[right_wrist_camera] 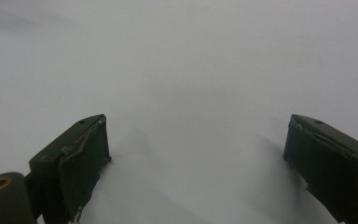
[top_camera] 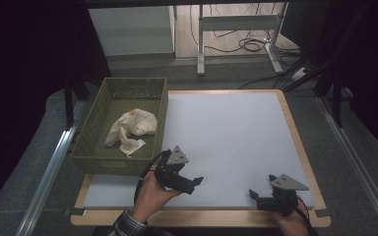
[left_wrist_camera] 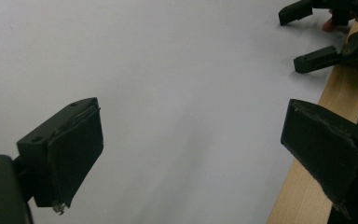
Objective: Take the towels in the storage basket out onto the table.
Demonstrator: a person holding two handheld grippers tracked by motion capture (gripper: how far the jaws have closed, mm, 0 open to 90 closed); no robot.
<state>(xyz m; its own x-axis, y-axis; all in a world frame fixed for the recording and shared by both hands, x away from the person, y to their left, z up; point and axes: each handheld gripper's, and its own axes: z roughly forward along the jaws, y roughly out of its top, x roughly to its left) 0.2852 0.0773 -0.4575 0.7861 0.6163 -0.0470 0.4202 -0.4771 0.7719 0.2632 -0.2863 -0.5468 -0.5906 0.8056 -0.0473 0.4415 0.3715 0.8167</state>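
Cloth (top_camera: 130,130) lay crumpled in green basket (top_camera: 92,129), left of frame; we judged work done, left gripper (top_camera: 193,184) and right gripper (top_camera: 256,197) wide open, empty.

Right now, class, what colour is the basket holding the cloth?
Olive green basket; clearest in the high view.

Olive-green basket (top_camera: 94,147), cream cloth (top_camera: 130,129) with orange marks, black claws, white table (top_camera: 226,132).

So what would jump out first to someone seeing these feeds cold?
Probably the green basket at the table's far left, with a crumpled cream cloth lying inside it. Next, the two black grippers low on the white mat: the left gripper near the basket's front corner, the right gripper at the near right, both open and holding nothing.
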